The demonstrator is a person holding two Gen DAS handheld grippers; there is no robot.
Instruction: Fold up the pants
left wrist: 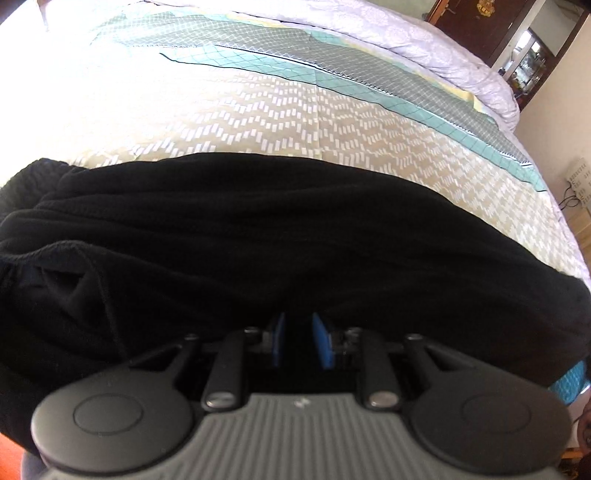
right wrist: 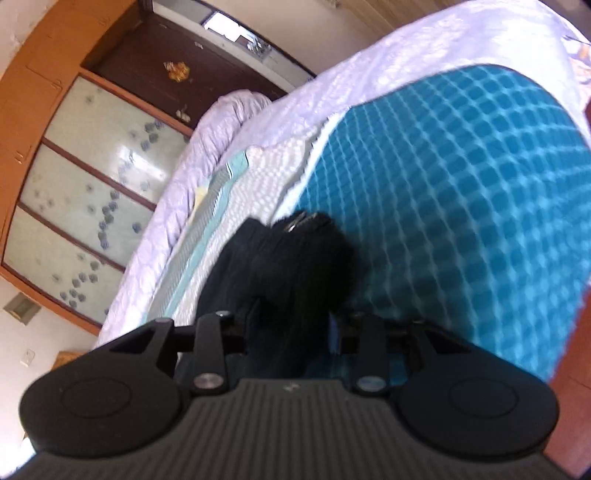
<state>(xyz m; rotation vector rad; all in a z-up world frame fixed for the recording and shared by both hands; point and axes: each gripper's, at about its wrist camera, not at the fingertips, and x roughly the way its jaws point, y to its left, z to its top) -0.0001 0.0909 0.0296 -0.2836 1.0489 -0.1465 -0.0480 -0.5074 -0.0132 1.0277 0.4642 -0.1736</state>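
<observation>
Looking down the left wrist view, we see the black pants [left wrist: 258, 236] spread in a wide dark band across the lower half, lying on the patterned bedspread [left wrist: 303, 122], which runs off toward 12 o'clock. The left gripper [left wrist: 300, 341] sits at 6 o'clock with its blue pads [left wrist: 322, 341] a narrow gap apart; the dark cloth lies right at the tips, but we cannot tell whether any of it is pinched between them. A seam or cord edge of the pants runs at about 8 o'clock from the gripper. A pale lilac quilt [left wrist: 436, 40] is bunched along the far edge at 1 o'clock, with a dark wooden door [left wrist: 476, 26] beyond it. In the right wrist view, which is tilted and a bit blurred, the right gripper [right wrist: 291, 332] is at 6 o'clock and a bunched fold of the pants [right wrist: 295, 258] rises from between its fingers toward 12 o'clock; the jaws look closed on that fold, though the pads are mostly hidden by the fabric. A blue checked cover [right wrist: 461, 206] fills the 2 to 4 o'clock side, and a cabinet with frosted floral panels [right wrist: 85, 184] stands at 9 to 10 o'clock.
</observation>
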